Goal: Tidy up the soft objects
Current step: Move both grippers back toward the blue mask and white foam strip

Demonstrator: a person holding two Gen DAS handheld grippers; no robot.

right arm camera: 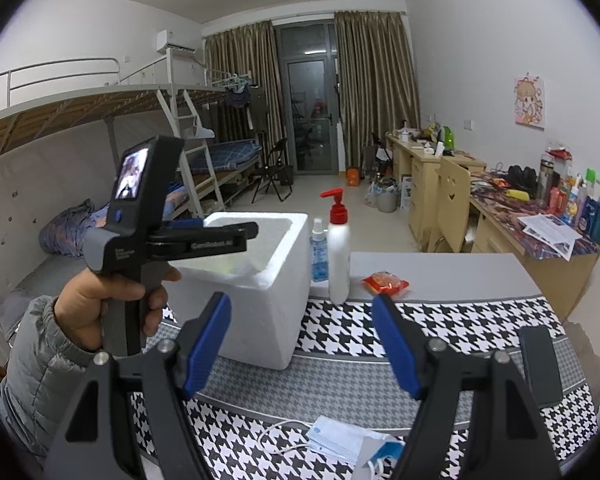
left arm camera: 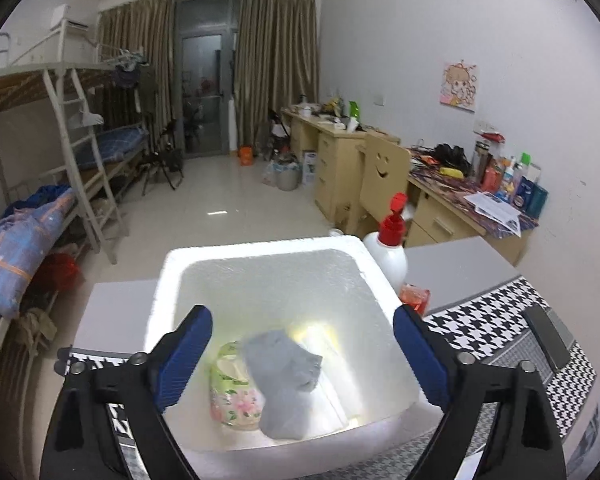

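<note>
Two tongs are in view, both spread wide and gripping nothing. Left tongs (left arm camera: 302, 354): jaws stand far apart above the white foam box (left arm camera: 160, 280), pads clear of its walls and contents. Grey sock (left arm camera: 280, 380) lies loose inside the box, between the pads in the picture but untouched by them, overlapping a floral-printed packet (left arm camera: 230, 392) on the box floor. Right tongs (right arm camera: 302, 344): jaws wide over the houndstooth cloth (right arm camera: 480, 320) on the tabletop (right arm camera: 440, 270), nothing between the pads.

Left wrist view alone shows the box interior and its contents. Right wrist view alone shows the person's hand (right arm camera: 100, 304), in a grey padded sleeve, holding the left unit over the box; the box's outer wall; a small blue spray bottle (right arm camera: 320, 256) beside the white pump bottle (right arm camera: 339, 256); and a blue face mask (right arm camera: 340, 438) with a white cable near the front edge. Red packet (right arm camera: 385, 283) and a dark phone (right arm camera: 540, 364) appear in both.
</note>
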